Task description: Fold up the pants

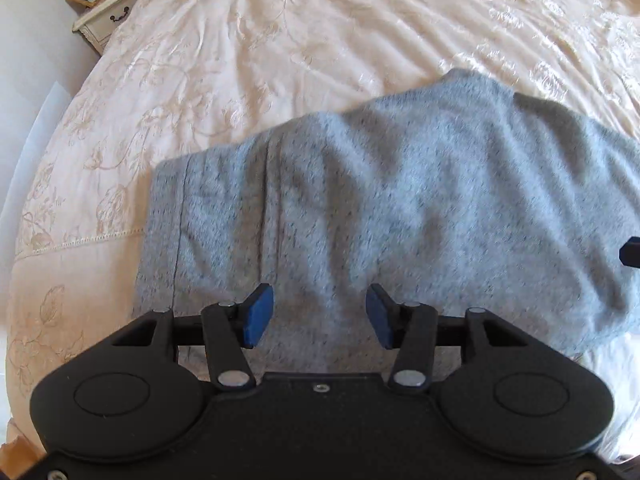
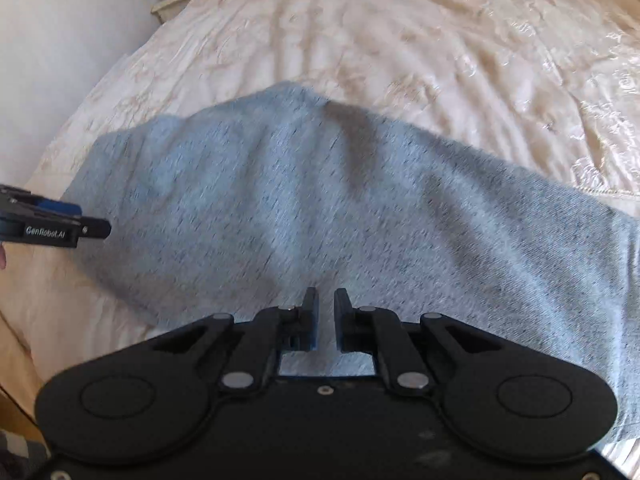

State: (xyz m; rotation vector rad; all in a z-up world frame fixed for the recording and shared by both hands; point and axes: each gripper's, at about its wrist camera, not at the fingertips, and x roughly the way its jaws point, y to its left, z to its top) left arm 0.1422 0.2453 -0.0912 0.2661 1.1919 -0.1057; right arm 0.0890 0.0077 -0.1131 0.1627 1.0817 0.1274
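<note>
The grey heathered pants (image 1: 400, 208) lie folded in a wide band across the cream bedspread, also in the right wrist view (image 2: 320, 208). My left gripper (image 1: 320, 316) is open, its blue pads wide apart just above the near edge of the pants, holding nothing. My right gripper (image 2: 326, 316) has its pads close together with a narrow gap, over the near edge of the pants; no cloth shows between them. The left gripper shows from the side at the left of the right wrist view (image 2: 60, 224). A tip of the right gripper shows at the right edge of the left wrist view (image 1: 631, 252).
A cream embroidered bedspread (image 1: 280, 40) covers the bed. A white nightstand (image 1: 106, 12) with a framed picture stands at the far left by the wall. The bed's left edge drops to the floor (image 1: 24, 140).
</note>
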